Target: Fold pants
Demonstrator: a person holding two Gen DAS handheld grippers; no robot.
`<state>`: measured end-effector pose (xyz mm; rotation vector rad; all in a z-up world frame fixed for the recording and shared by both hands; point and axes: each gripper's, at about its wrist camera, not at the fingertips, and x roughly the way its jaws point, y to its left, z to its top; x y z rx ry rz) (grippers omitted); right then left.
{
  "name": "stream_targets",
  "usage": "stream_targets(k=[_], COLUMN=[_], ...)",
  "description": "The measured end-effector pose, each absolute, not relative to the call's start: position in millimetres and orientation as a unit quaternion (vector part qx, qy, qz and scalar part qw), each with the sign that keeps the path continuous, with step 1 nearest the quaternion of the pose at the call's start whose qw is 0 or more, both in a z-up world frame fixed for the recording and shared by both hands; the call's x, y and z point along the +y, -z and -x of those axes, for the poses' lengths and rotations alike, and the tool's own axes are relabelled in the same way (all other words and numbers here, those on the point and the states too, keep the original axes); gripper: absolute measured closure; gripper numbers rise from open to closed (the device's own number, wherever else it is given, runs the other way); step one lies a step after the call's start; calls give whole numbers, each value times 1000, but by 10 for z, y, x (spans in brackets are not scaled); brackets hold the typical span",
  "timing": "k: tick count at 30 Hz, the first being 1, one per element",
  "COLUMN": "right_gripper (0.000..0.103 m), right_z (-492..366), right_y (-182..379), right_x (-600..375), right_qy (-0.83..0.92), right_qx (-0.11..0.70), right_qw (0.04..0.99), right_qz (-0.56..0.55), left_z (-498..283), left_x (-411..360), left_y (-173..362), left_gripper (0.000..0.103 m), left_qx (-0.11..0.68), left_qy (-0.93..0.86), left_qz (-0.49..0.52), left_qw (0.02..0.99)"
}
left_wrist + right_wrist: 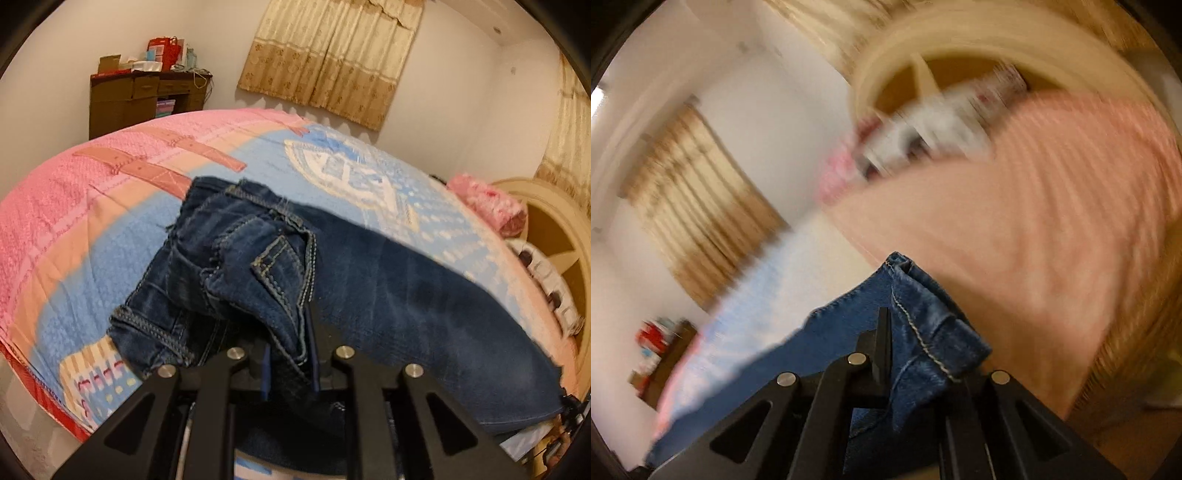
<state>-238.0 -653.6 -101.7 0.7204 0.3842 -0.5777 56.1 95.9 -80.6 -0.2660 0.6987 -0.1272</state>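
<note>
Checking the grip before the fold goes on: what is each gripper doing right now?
Left gripper: shut on the jeans, at the bunched waist end.
Right gripper: shut on the jeans, at a stitched hem.

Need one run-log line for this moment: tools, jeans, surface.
left tool: shut on jeans waist end | right tool: shut on hem | jeans: stretched over bedspread | fold: not done

left gripper [290,354]: black linkage, silver pins, blue pads | right gripper [916,354]: same black
</note>
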Motion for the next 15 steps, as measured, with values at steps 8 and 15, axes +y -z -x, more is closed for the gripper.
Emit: stream_targets(k=[8,15], right_gripper=[82,69], right_z=[2821,3149], right_y=[1193,633], right_x=[-6528,-5950], right_qy=[292,357], right_qx=[101,41], right_qw=[856,838], right_qz=[-416,-410], left_z=[-545,-515], left_x=[1035,1130], left_y=[826,760], left_gripper=[82,75], left_qx=[331,330], left_qy=[80,114], left_qz=[132,116], left_qw=[931,930])
